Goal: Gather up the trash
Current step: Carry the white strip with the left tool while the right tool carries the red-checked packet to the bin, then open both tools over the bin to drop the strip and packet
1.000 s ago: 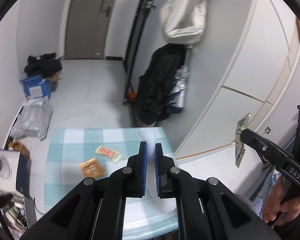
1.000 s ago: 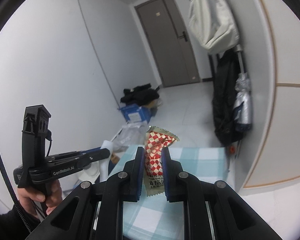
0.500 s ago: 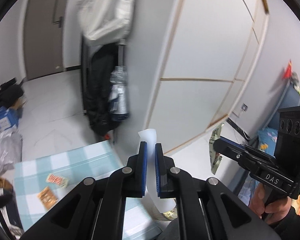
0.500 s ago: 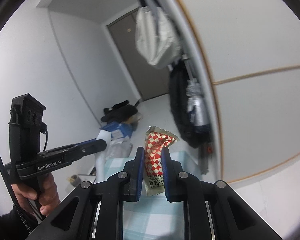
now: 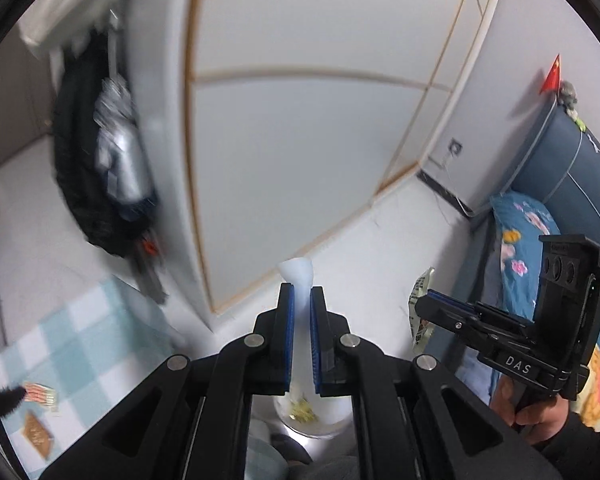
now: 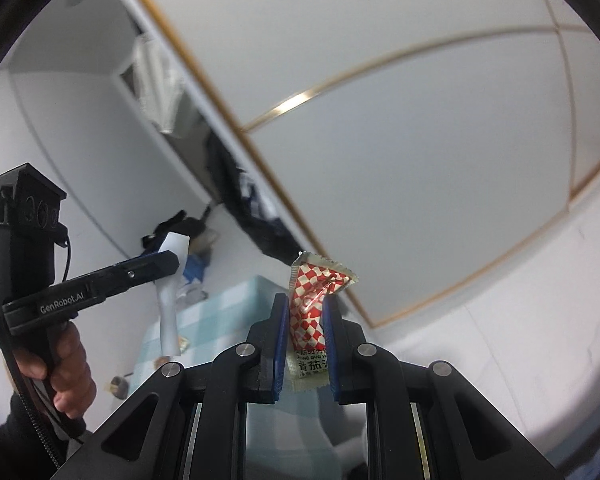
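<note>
My left gripper is shut on a white plastic bag; the bag's edge sticks up past the pads and its mouth hangs open below with yellow scraps inside. From the right wrist view the left gripper shows at the left with the white bag dangling from it. My right gripper is shut on a red-and-white checkered sauce sachet. In the left wrist view the right gripper holds that sachet upright, to the right of the bag. Two wrappers, a striped one and an orange one, lie on the blue-checked tablecloth.
A white wardrobe with gold trim fills the middle. A dark coat and a silver umbrella hang at its left. A bed with blue floral bedding and a blue headboard stands at the right. White floor lies between the table and the bed.
Both grippers have swung right and a little down, away from the table and door toward the wardrobe and bed. The bag and the sachet stay gripped; both wrists have rolled.
</note>
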Tool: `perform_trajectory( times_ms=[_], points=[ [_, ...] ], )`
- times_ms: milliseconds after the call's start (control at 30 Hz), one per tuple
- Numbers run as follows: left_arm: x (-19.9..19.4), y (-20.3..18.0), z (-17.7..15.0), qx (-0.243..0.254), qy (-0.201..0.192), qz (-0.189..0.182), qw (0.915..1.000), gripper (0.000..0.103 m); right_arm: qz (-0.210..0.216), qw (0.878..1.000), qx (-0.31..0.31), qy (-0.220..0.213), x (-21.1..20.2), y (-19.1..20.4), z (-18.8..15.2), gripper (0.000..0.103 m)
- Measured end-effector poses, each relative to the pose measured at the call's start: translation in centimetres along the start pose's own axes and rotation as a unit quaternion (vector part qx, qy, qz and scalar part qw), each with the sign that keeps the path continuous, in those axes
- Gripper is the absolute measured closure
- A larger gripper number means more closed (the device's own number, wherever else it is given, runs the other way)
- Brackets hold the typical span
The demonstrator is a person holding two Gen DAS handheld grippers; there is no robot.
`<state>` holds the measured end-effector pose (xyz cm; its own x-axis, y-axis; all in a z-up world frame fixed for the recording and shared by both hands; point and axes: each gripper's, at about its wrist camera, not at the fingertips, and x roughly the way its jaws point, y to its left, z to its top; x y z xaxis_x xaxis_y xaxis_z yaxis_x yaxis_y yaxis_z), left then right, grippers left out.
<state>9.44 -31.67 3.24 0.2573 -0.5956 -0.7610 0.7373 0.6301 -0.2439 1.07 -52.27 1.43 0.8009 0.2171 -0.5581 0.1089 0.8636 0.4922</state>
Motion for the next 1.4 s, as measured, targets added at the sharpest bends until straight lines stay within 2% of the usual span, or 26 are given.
perform_trajectory(
  times_ms=[100, 233, 467, 600, 667, 767, 800, 1000, 1100, 1233, 1400],
  points=[
    [3.6, 0.5, -0.4, -0.016, 0.048, -0.039, 0.9979, 0.1, -0.011, 1.0, 0.028, 0.008, 0.6, -2.9, -1.3, 0.087],
    [8.1, 0.4, -1.2, -0.016, 0.1, -0.055, 0.9933, 0.1, -0.027, 0.997, 0.063, 0.035, 2.1, -6.4, -3.5, 0.087],
    [13.7, -0.9, -2.9, 0.011, 0.169, -0.06, 0.9837, 0.1, -0.05, 0.989, 0.117, 0.076, 4.7, -11.4, -7.0, 0.087],
    [16.1, -1.6, -4.0, 0.035, 0.197, -0.043, 0.9789, 0.1, -0.062, 0.984, 0.135, 0.099, 6.4, -13.0, -8.5, 0.087],
    [17.3, -1.6, -4.9, 0.047, 0.214, -0.035, 0.9751, 0.1, -0.061, 0.981, 0.149, 0.109, 7.4, -13.8, -9.3, 0.087],
    [18.8, -1.6, -6.2, 0.053, 0.239, -0.043, 0.9686, 0.1, -0.064, 0.977, 0.157, 0.126, 8.8, -14.8, -10.2, 0.087],
    [19.3, -1.7, -6.8, 0.055, 0.247, -0.045, 0.9663, 0.1, -0.064, 0.976, 0.159, 0.132, 7.8, -15.9, -11.0, 0.087],
    [21.8, -1.3, -8.6, 0.051, 0.285, -0.045, 0.9561, 0.1, -0.069, 0.967, 0.178, 0.167, 10.0, -16.5, -13.3, 0.087],
    [23.0, -1.7, -9.7, 0.061, 0.305, -0.043, 0.9495, 0.1, -0.073, 0.961, 0.194, 0.184, 10.9, -16.5, -14.6, 0.087],
    [24.1, -1.9, -10.7, 0.073, 0.317, -0.035, 0.9449, 0.098, -0.082, 0.954, 0.207, 0.202, 11.6, -17.0, -15.9, 0.087],
    [25.6, -1.4, -11.7, 0.055, 0.34, -0.026, 0.9385, 0.094, -0.096, 0.945, 0.224, 0.218, 12.3, -17.8, -17.6, 0.084]
  ],
)
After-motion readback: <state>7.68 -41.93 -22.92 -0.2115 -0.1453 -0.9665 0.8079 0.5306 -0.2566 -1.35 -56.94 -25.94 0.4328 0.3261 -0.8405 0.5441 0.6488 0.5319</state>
